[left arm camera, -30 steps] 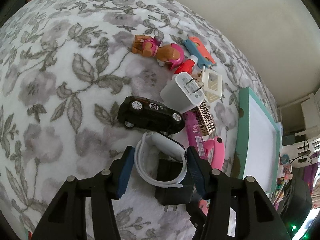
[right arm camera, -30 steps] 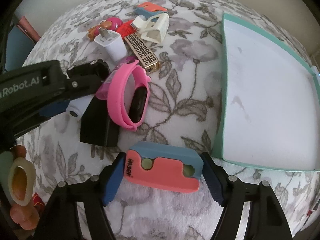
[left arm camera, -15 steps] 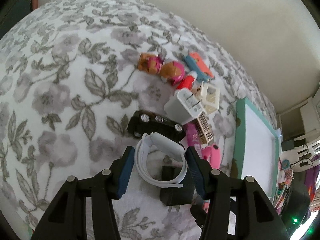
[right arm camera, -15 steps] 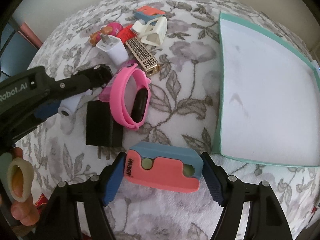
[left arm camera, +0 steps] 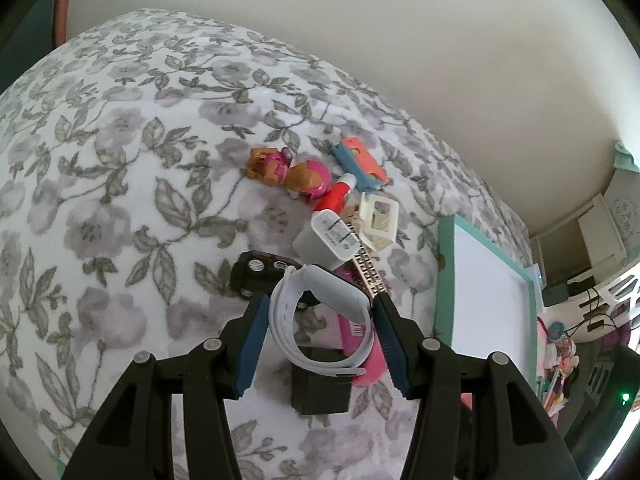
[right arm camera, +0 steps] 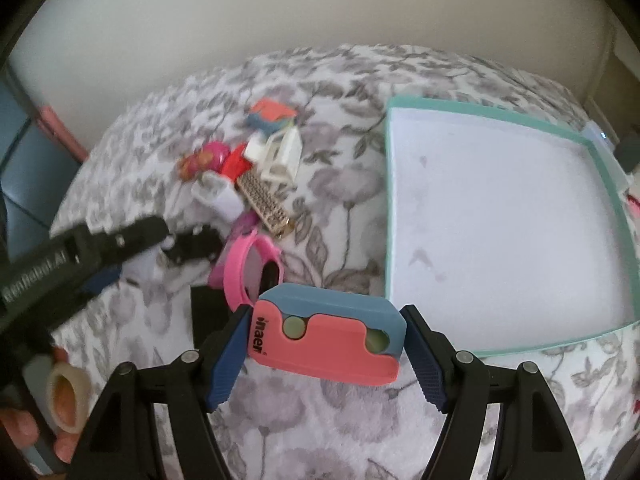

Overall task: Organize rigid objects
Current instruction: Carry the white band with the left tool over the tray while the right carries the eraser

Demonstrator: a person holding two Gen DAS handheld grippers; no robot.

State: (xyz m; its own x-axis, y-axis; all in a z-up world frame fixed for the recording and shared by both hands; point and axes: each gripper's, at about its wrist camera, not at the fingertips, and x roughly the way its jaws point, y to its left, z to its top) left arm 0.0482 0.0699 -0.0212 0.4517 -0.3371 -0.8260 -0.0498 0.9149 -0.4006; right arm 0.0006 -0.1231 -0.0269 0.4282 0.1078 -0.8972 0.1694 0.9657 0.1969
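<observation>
I'm in the carry step: both grippers are loaded and lifted clear of the bedspread [left arm camera: 120,200], and neither item is in the tray [right arm camera: 600,148] yet. My left gripper [left arm camera: 318,340] is clamped on the white band [left arm camera: 320,312], which sits between the blue pads with its strap loop hanging toward the camera; beneath it lie the black car [left arm camera: 256,270], the black plug [left arm camera: 320,392] and the rest of the pile. My right gripper [right arm camera: 324,344] grips the pink-and-blue case [right arm camera: 328,336] by its short ends, held level, with the pink band [right arm camera: 248,268] just behind it on the cover. The tray lies ahead and to the right of the case, near its front corner, and looks empty. As I judge it, the next move is to swing the right hand over the tray's near wall, lower, and let go flat; the left has farther to travel, across the pile, so I'd keep it high.
</observation>
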